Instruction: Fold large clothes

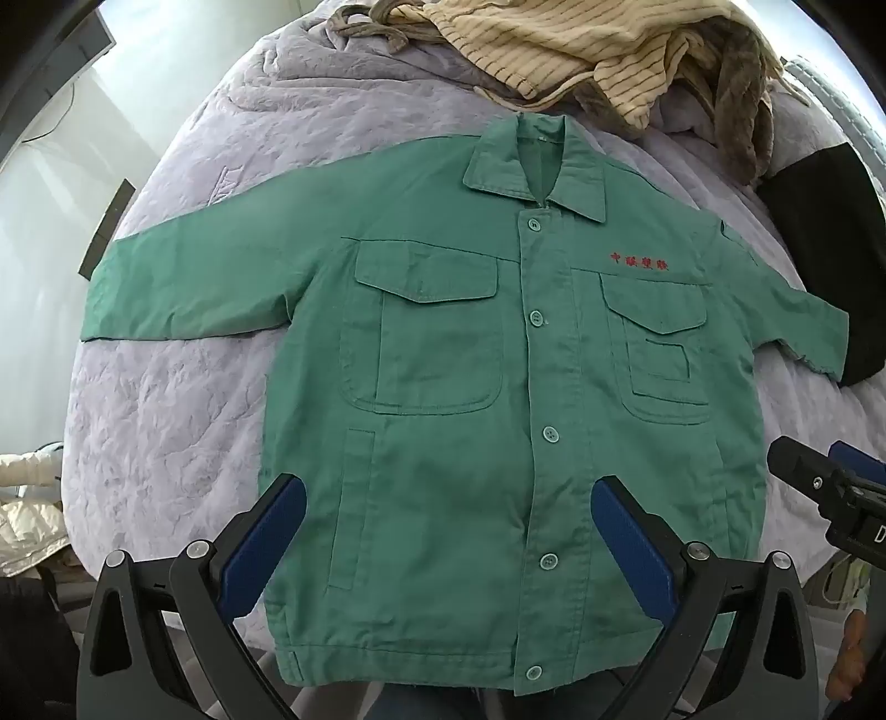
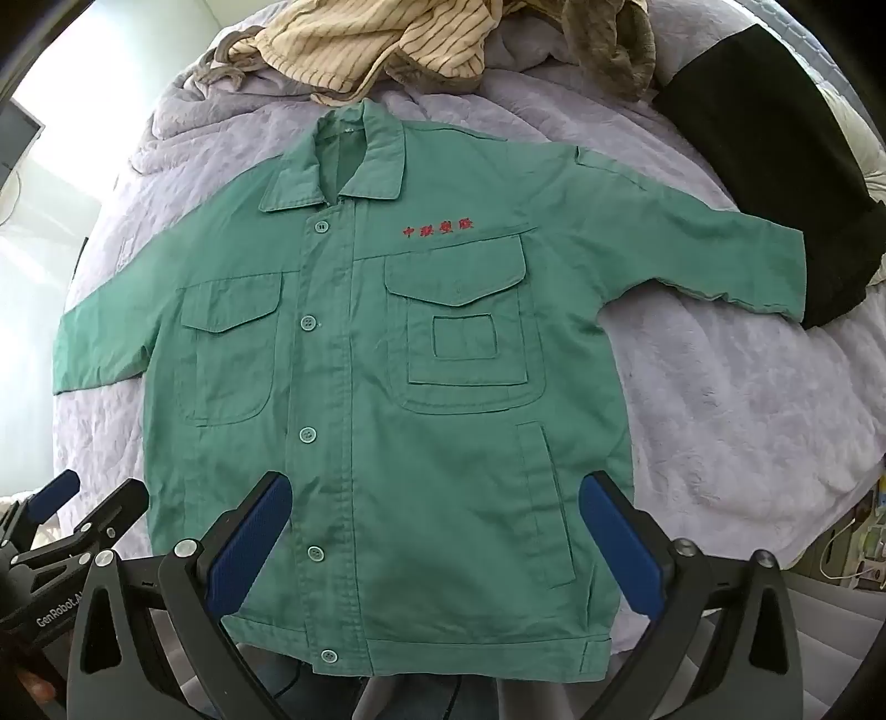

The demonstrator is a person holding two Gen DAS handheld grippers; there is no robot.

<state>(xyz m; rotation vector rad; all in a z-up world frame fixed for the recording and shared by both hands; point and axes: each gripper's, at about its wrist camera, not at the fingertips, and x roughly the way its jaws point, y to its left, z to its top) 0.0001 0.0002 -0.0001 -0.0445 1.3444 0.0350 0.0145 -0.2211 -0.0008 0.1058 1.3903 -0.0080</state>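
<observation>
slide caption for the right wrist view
Open right gripper above a buttoned green work jacket spread flat on a lilac quilt.

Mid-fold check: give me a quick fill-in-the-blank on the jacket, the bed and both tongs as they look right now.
1. The green jacket lies spread flat, front side ____.
2. The lettering stitched above one chest pocket is ____ in colour.
3. The left tongs and right tongs both stand ____, holding nothing.
4. The heap beyond the collar includes a ____ cloth.

Missing words: up; red; open; striped
</observation>
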